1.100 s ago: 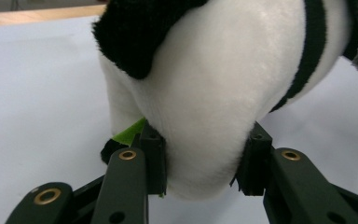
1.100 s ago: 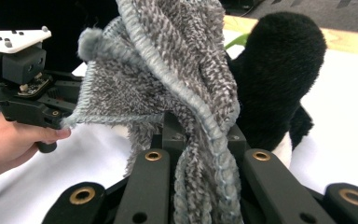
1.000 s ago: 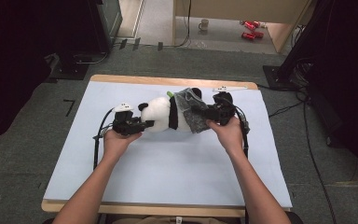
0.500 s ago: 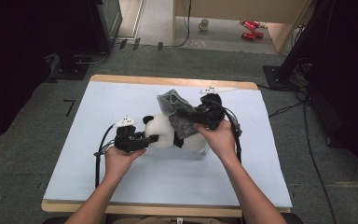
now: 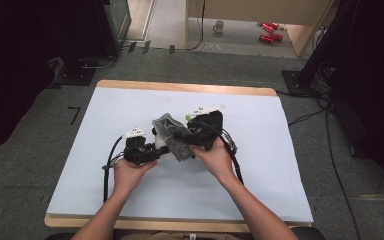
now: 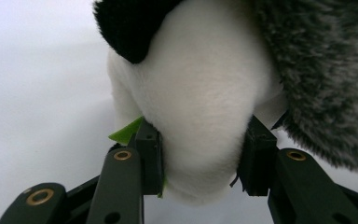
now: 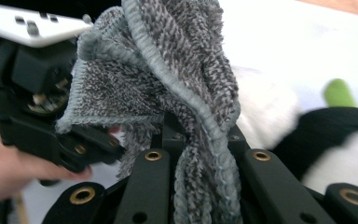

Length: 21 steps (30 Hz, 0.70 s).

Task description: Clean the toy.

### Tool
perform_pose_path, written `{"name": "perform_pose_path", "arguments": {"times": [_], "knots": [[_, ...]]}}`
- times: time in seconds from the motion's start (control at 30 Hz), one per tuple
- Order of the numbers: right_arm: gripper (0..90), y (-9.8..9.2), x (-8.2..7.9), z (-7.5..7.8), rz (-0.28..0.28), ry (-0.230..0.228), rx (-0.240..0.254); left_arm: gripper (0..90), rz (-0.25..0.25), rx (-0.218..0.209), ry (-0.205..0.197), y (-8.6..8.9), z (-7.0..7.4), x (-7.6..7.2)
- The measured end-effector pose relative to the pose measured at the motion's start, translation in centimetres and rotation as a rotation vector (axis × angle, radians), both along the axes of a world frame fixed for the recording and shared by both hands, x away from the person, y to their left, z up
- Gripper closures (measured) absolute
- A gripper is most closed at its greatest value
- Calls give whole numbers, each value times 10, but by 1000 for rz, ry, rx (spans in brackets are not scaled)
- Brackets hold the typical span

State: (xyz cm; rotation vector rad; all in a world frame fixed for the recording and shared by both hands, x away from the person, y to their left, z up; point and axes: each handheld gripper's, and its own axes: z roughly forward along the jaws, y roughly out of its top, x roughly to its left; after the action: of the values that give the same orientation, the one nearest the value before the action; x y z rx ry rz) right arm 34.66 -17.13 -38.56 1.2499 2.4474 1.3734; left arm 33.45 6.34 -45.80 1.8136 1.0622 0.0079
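Observation:
A black-and-white panda plush lies at the table's middle, with a green leaf tucked by one jaw. My left gripper is shut on its white part; the pads dent the fur, though the jaws have eased a little wider over the last second. In the high view this left gripper sits just left of the panda plush. My right gripper is shut on a grey towelling cloth, which bunches up above the jaws. From above, the cloth drapes over the panda beside the right gripper.
A pale sheet covers the wooden table, with bare room on all sides of the hands. Cables trail from both grippers toward the near edge. A mug and red cans lie on the floor beyond the table.
Both hands have come nearer with the panda and cloth. The right gripper has carried the cloth leftward over the panda, hiding most of it from above.

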Motion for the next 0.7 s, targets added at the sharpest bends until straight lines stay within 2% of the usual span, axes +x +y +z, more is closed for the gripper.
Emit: {"name": "perform_pose_path", "arguments": {"times": [0.07,0.2,0.37,0.47,0.7], "knots": [[789,-6,0,-1,-12,-16,-32,596,1,4,-3,0,-1,1],[791,-22,5,-1,-43,15,-20,591,0,6,-7,0,0,3],[793,-32,9,1,-51,16,-17,593,-13,25,4,0,3,8],[796,-40,11,4,-59,13,-15,593,-13,20,8,1,3,9],[797,-66,17,9,-114,17,36,592,-12,0,32,4,2,15]]}}
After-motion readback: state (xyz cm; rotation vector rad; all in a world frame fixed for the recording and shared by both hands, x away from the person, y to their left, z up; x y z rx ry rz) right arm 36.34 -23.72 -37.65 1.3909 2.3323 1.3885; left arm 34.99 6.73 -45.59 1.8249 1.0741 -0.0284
